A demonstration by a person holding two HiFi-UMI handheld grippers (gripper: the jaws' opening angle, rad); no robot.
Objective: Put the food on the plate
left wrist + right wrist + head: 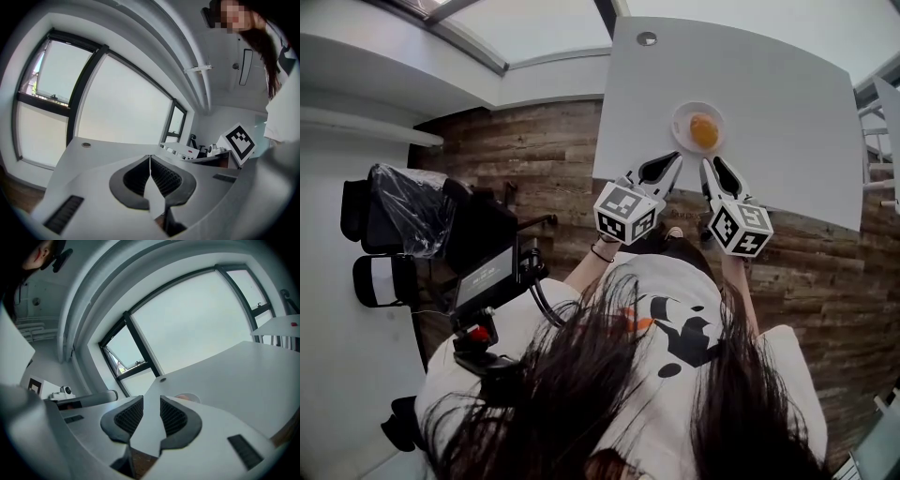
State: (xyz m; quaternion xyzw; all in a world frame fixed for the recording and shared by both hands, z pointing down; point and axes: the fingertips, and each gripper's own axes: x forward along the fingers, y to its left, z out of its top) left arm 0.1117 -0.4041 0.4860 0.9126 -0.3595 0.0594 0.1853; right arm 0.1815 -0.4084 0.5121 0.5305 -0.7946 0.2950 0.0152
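A piece of orange food [704,130] lies on a small white plate [680,113] near the front edge of the white table [778,94]. My left gripper [675,157] hovers just in front of the plate at its left, and its jaws are shut and empty in the left gripper view [150,157]. Right beside it, my right gripper [710,163] points at the plate's front edge. Its jaws [151,399] stand shut with only a narrow slit and nothing in it. The plate [190,398] peeks out just beyond the right jaw.
A round cable grommet [647,38] sits at the table's far left. A black office chair [403,220] stands on the wooden floor [534,159] to the left. Another white table [889,103] is at the right edge. Large windows lie beyond the table.
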